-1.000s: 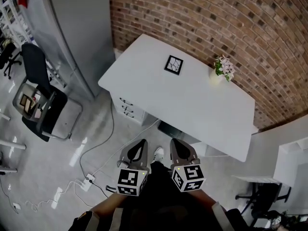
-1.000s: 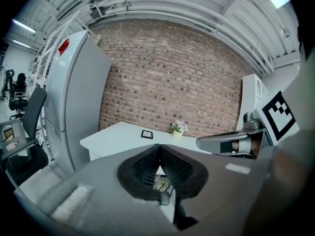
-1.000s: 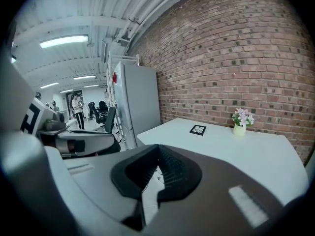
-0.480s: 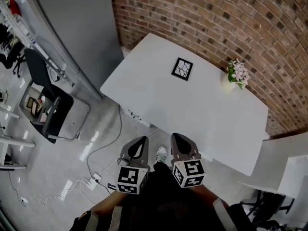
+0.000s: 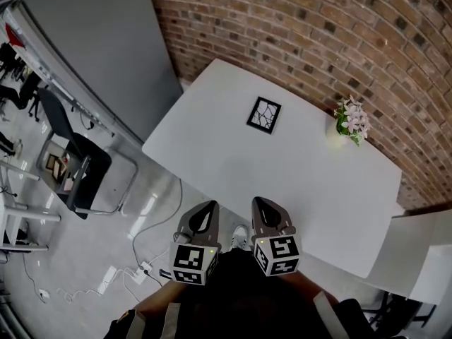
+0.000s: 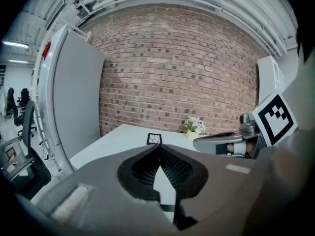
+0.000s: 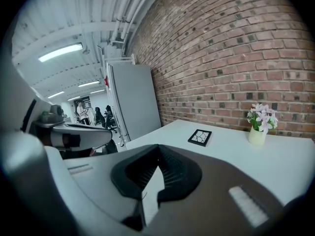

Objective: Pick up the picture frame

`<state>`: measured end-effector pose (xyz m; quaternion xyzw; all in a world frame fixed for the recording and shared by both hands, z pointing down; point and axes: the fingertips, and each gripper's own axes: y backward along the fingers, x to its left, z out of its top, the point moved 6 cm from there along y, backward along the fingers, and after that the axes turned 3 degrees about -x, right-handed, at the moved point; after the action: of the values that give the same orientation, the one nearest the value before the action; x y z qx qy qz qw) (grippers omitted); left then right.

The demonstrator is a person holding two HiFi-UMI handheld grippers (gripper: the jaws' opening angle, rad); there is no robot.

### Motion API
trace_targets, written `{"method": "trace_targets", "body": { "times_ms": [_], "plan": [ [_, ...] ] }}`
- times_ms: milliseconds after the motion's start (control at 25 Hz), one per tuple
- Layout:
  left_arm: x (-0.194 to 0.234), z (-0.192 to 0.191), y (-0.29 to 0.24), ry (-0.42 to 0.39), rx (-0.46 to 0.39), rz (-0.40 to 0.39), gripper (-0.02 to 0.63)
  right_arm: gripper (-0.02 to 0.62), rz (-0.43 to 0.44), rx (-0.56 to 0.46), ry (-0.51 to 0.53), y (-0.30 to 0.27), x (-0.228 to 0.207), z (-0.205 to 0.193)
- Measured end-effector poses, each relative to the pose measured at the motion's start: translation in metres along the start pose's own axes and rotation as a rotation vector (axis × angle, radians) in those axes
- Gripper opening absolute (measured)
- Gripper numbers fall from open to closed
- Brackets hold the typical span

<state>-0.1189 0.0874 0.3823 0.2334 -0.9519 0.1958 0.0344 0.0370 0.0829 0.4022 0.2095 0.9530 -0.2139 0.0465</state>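
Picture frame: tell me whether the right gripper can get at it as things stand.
Probably not from here: the right gripper is shut, at the table edge nearest the person, and the picture frame lies flat far across. Nothing blocks the way; the flower pot stands aside.

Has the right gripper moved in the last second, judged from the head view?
Yes. The right gripper, jaws shut, has advanced toward the white table: its tips now overlap the near edge, having been short of it before.

Left claw [image 6: 159,147] closed, empty; picture frame [image 6: 154,138] lies on table [image 6: 110,137].
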Motion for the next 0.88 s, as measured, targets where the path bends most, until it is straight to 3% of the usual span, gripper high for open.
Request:
{"method": "trace_targets", "body": {
  "times_ms": [400,880],
  "plan": [
    [-0.026,0.015,-0.038,-0.021,0.005,-0.014,-0.005,0.002,-0.002,-0.022,-0.008,0.0,-0.04,0.011],
    [-0.047,0.035,-0.097,-0.111,0.019,-0.172,-0.005,0.002,-0.124,-0.056,-0.07,-0.005,-0.08,0.016]
  ]
}}
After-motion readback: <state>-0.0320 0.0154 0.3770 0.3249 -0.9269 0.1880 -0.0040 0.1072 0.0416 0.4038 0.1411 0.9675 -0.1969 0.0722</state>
